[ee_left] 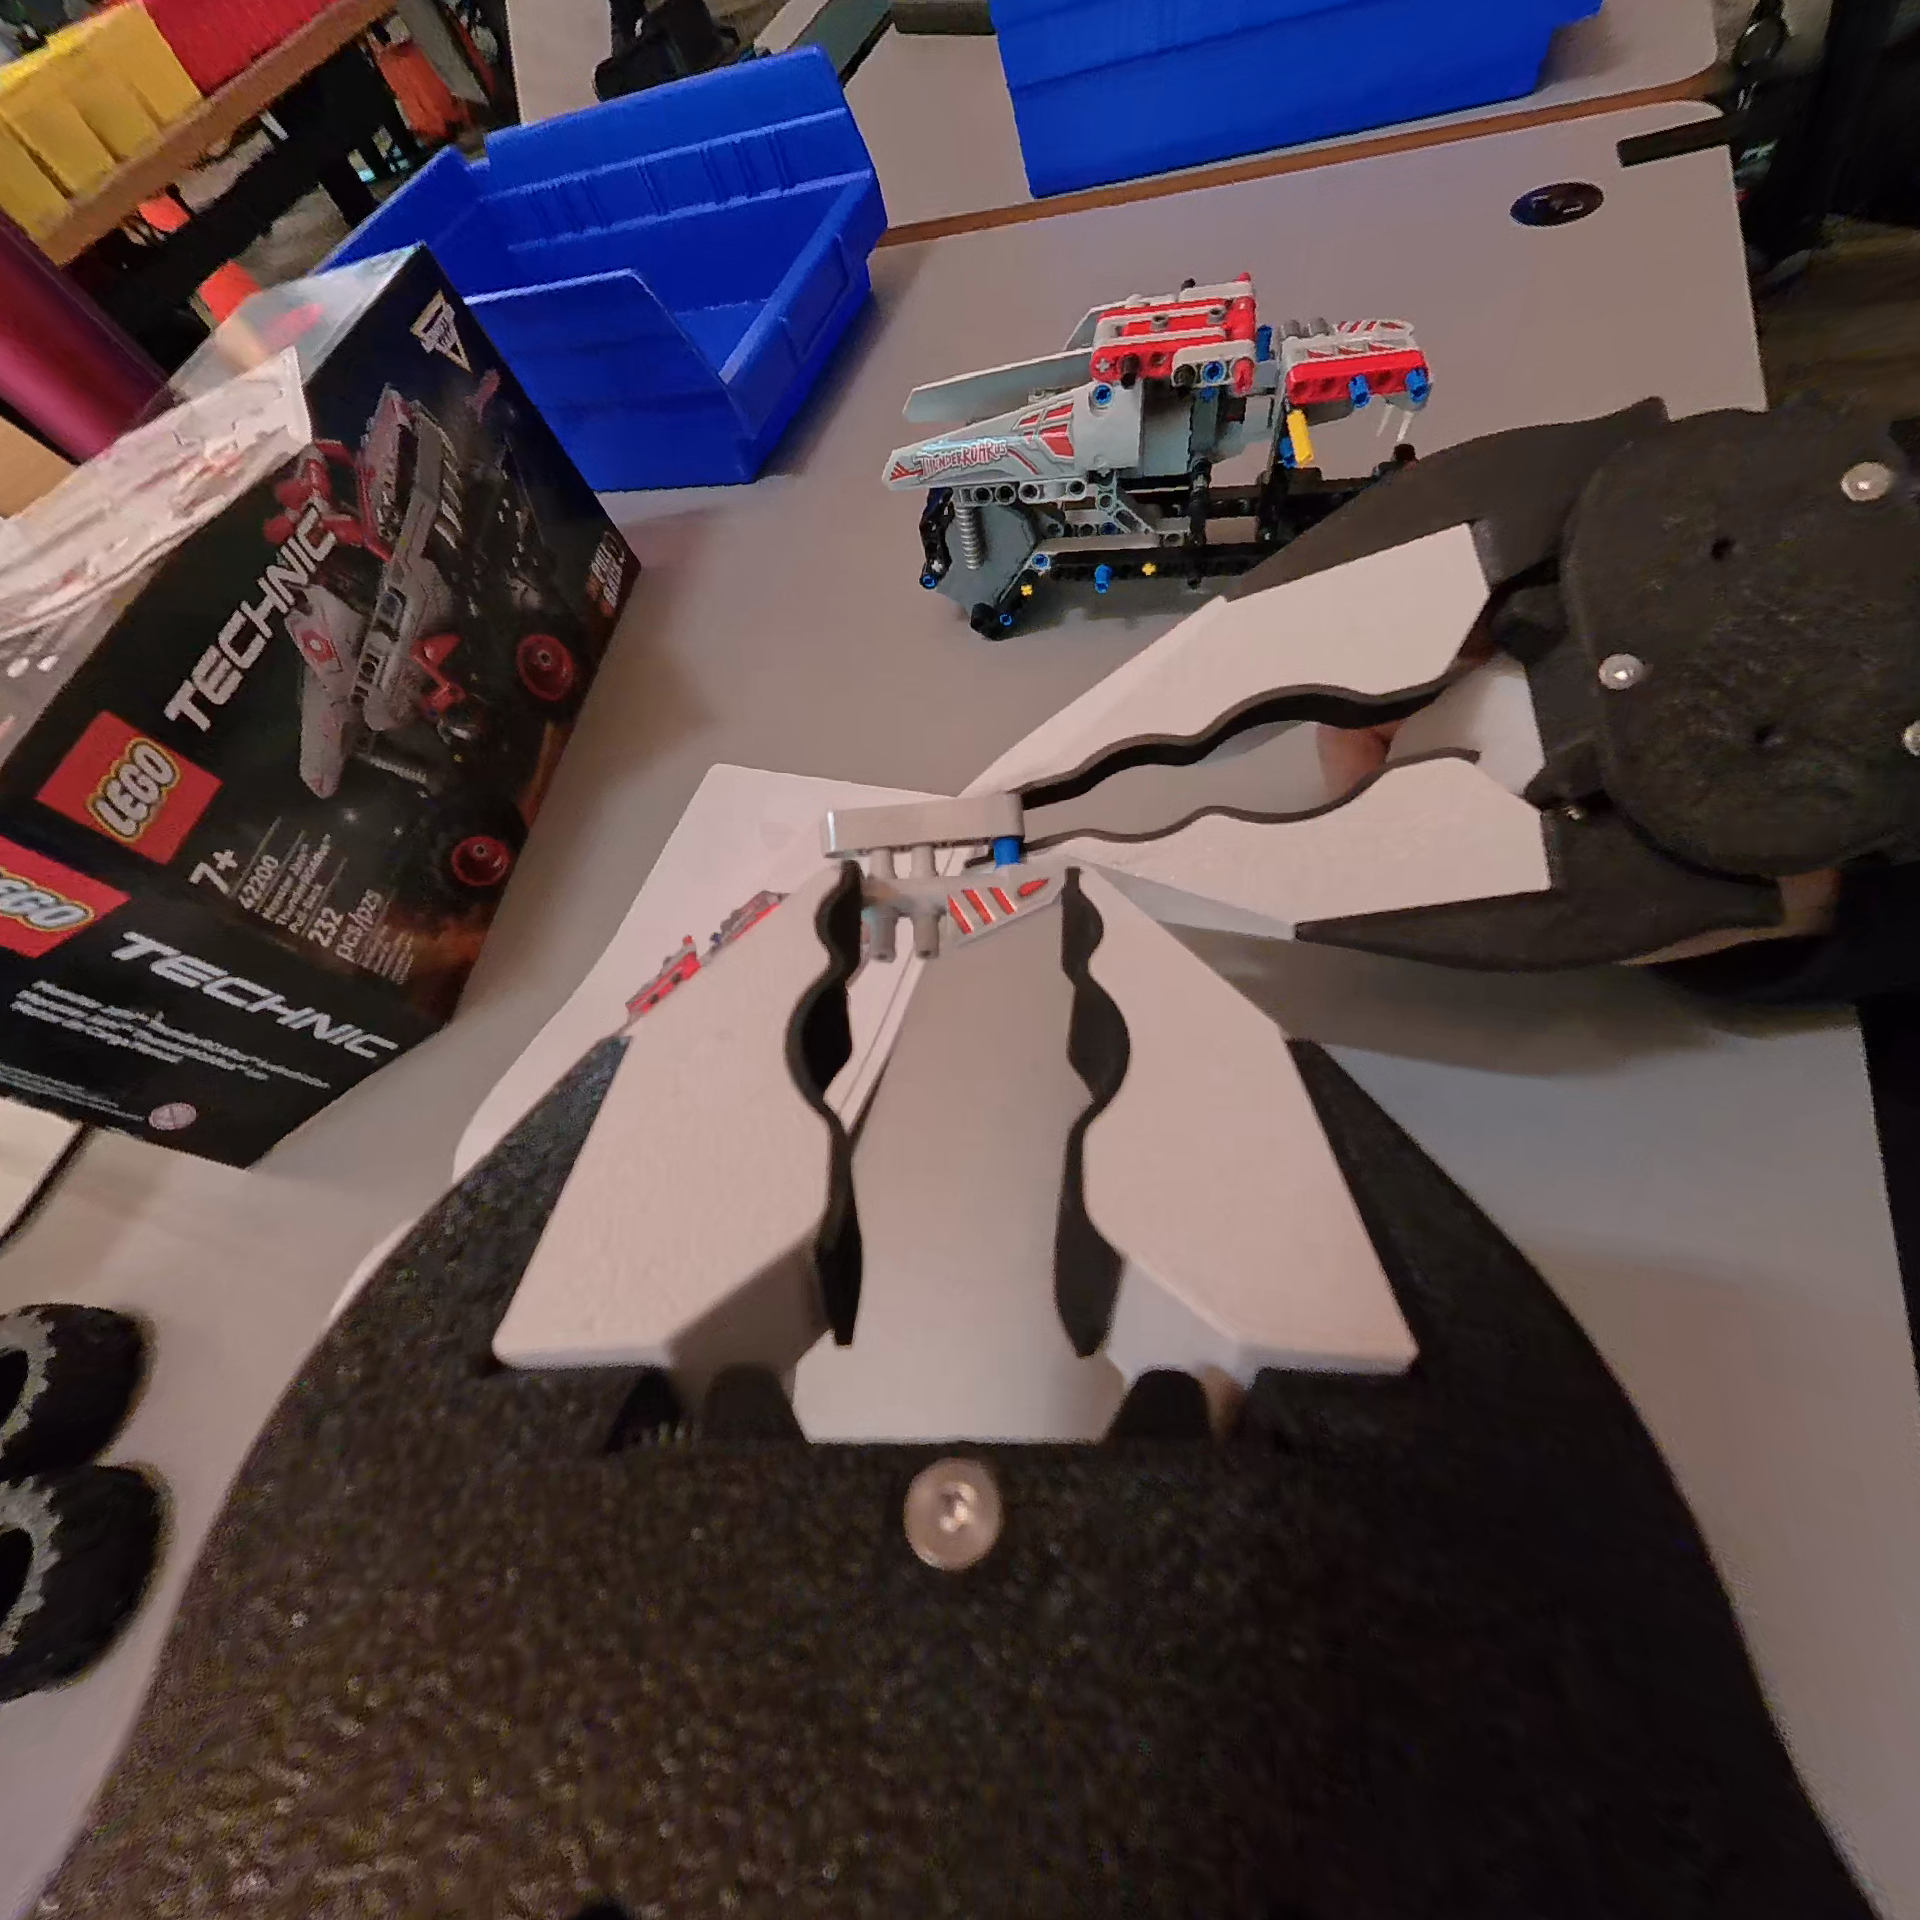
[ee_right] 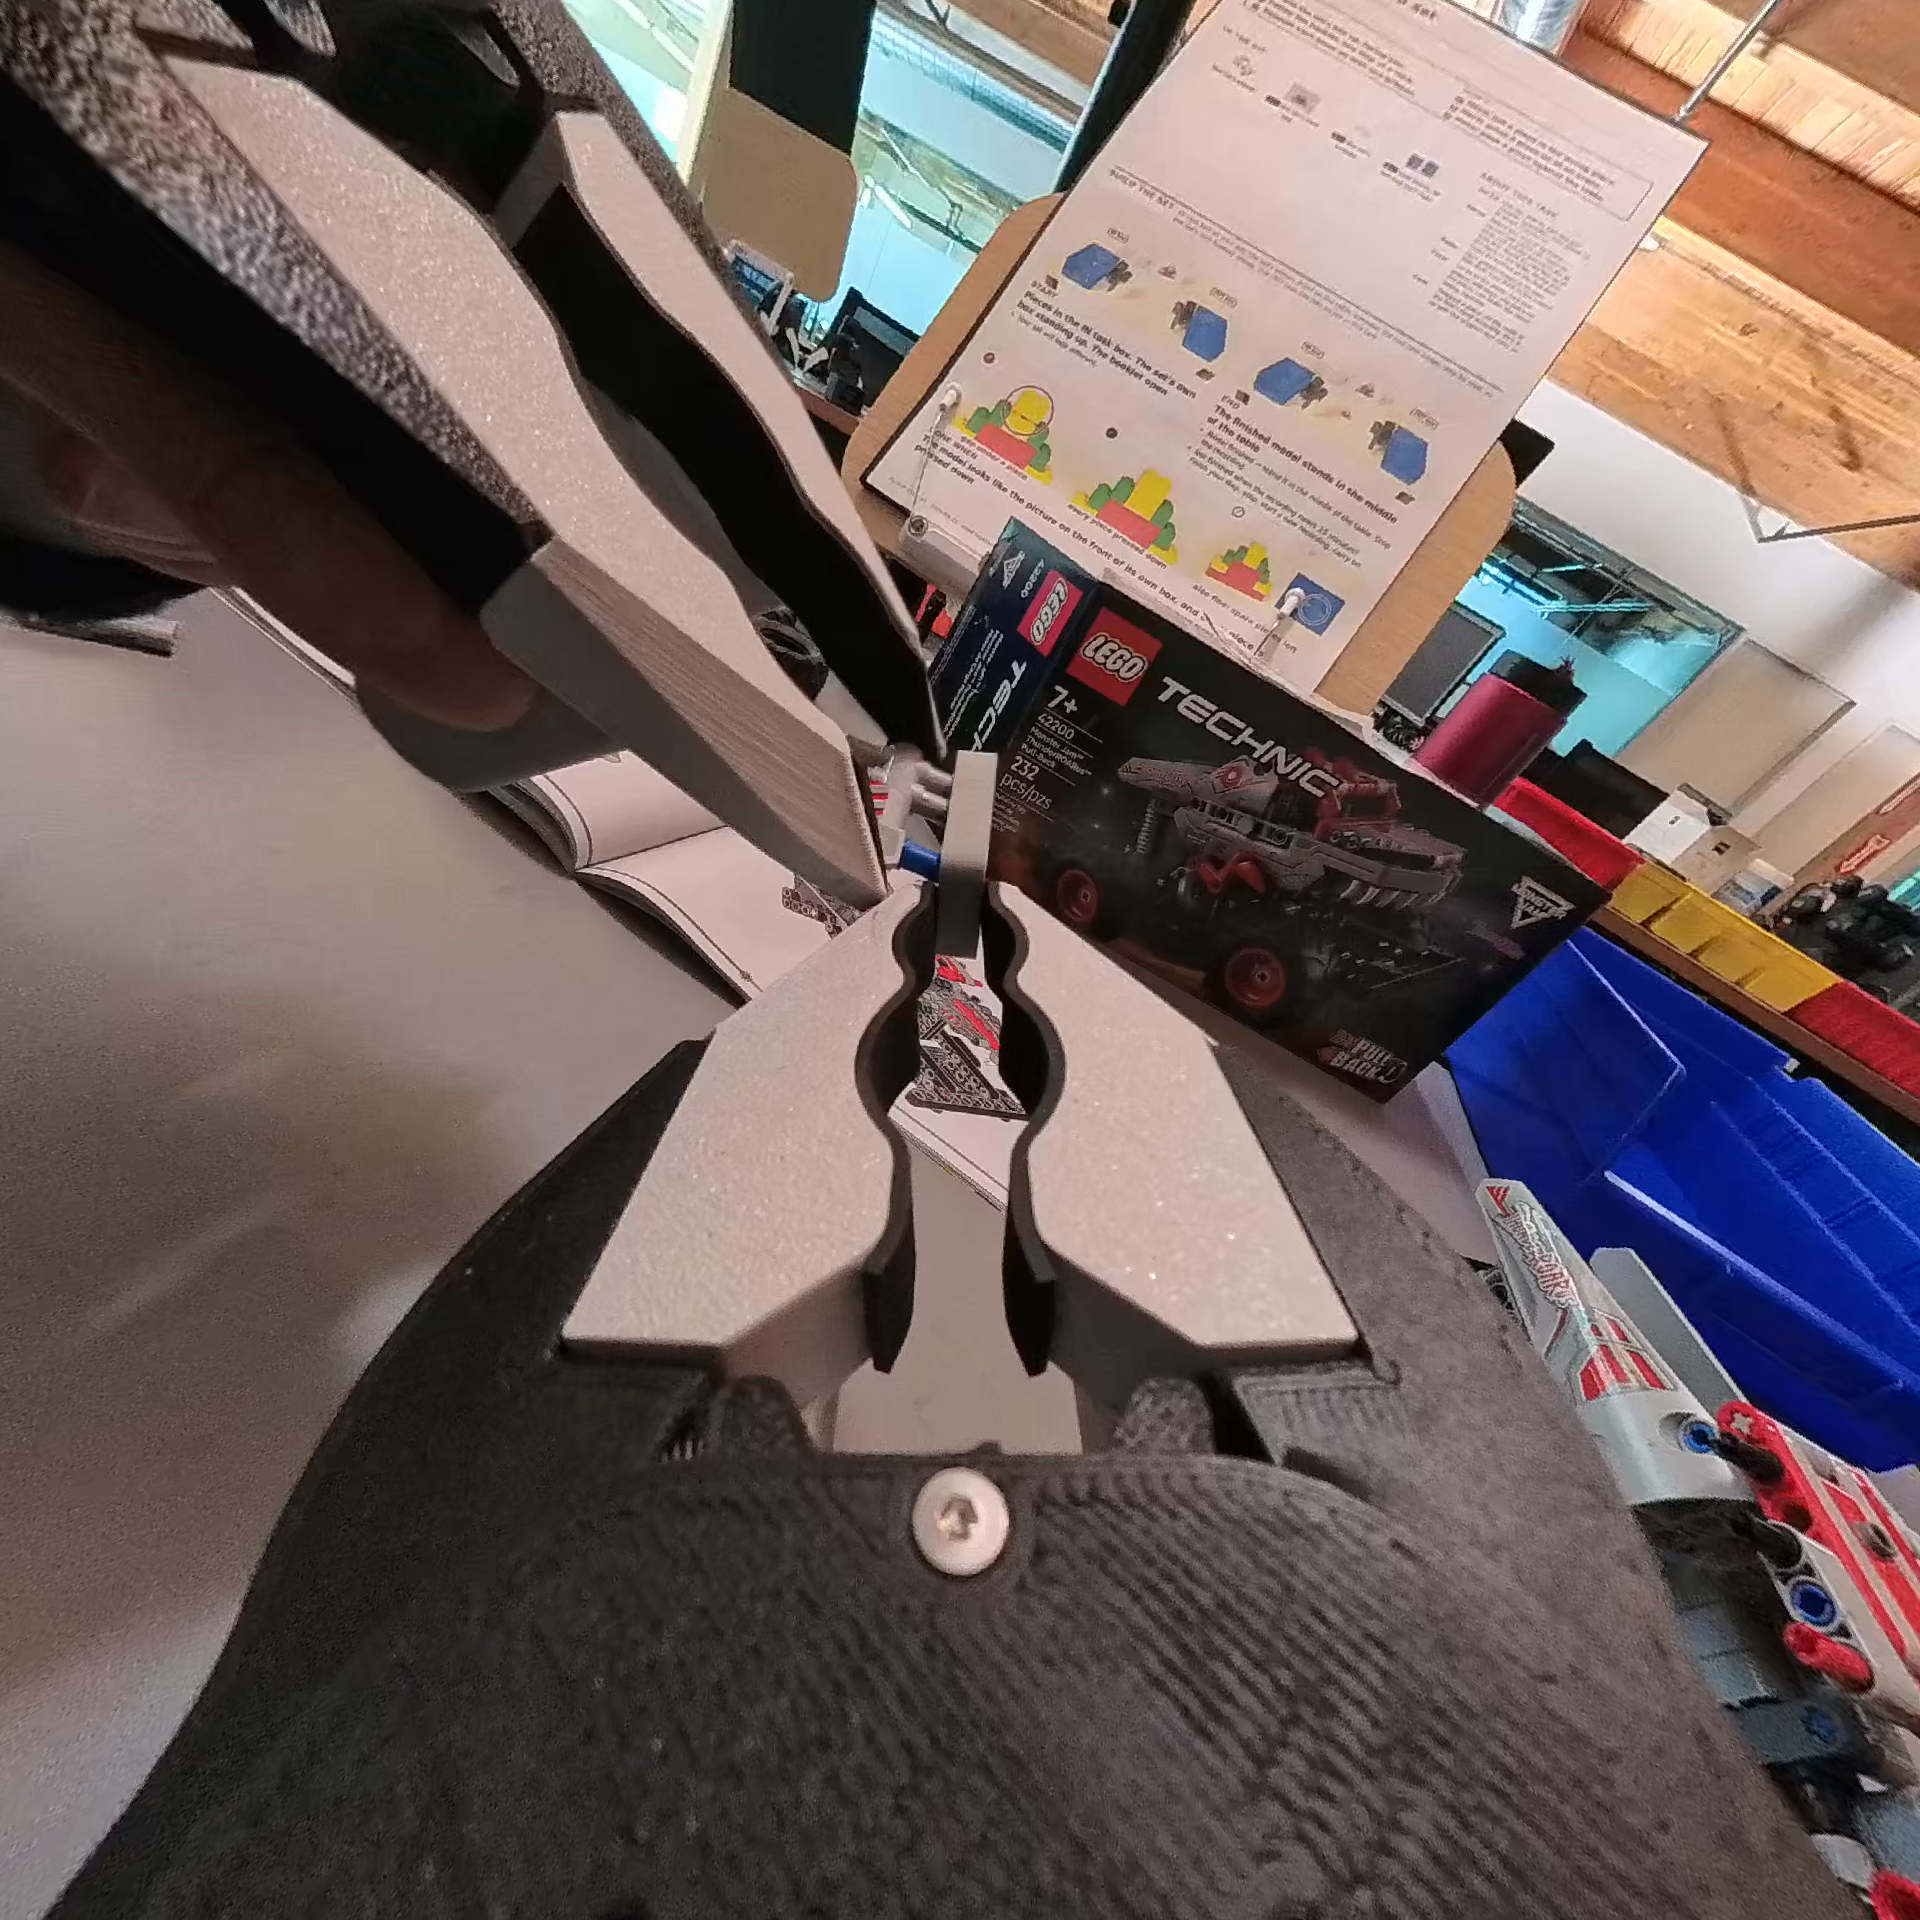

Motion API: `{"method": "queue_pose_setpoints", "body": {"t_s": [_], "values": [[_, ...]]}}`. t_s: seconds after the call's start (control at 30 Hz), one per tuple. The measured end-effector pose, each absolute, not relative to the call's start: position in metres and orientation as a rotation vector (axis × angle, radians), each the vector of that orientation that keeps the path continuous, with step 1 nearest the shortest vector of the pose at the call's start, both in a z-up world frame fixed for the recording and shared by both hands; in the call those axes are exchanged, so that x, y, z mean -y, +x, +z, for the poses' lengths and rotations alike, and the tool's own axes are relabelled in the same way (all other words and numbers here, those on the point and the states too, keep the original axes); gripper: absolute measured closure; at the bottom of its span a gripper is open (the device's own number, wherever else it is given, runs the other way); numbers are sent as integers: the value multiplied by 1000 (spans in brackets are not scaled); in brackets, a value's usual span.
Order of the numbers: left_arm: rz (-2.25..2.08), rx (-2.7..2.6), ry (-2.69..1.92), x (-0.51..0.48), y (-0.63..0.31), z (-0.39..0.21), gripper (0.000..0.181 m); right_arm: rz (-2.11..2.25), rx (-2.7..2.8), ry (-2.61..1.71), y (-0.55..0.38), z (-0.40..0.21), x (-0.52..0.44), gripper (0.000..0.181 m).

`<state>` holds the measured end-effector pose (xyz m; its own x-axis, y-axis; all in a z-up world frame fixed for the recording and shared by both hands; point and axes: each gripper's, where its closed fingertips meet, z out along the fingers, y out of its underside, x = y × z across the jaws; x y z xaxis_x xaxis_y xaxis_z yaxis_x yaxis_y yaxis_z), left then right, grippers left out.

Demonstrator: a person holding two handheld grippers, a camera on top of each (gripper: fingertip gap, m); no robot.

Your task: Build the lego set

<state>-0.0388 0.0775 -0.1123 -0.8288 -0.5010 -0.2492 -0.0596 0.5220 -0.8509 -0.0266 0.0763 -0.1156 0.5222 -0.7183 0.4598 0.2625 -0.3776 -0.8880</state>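
Left wrist view: my left gripper (ee_left: 961,899) clamps a striped grey panel (ee_left: 971,906); my right gripper (ee_left: 1023,816) pinches a grey beam (ee_left: 920,826) against it, above the open booklet (ee_left: 727,821). One half-built truck (ee_left: 1153,447) stands mid-tabletop with free grey table (ee_left: 790,613) around; two blue bins (ee_left: 665,281) near the far edge, one box (ee_left: 281,707), two tyres (ee_left: 62,1475) at left.
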Motion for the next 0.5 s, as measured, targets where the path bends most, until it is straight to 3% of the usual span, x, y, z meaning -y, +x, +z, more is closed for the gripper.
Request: {"method": "queue_pose_setpoints", "body": {"t_s": [0.5], "values": [[-1276, -2269, -356, -77, -37, -112, 145, -1038, -375, -1682, -27, -120, -78, 174]]}}
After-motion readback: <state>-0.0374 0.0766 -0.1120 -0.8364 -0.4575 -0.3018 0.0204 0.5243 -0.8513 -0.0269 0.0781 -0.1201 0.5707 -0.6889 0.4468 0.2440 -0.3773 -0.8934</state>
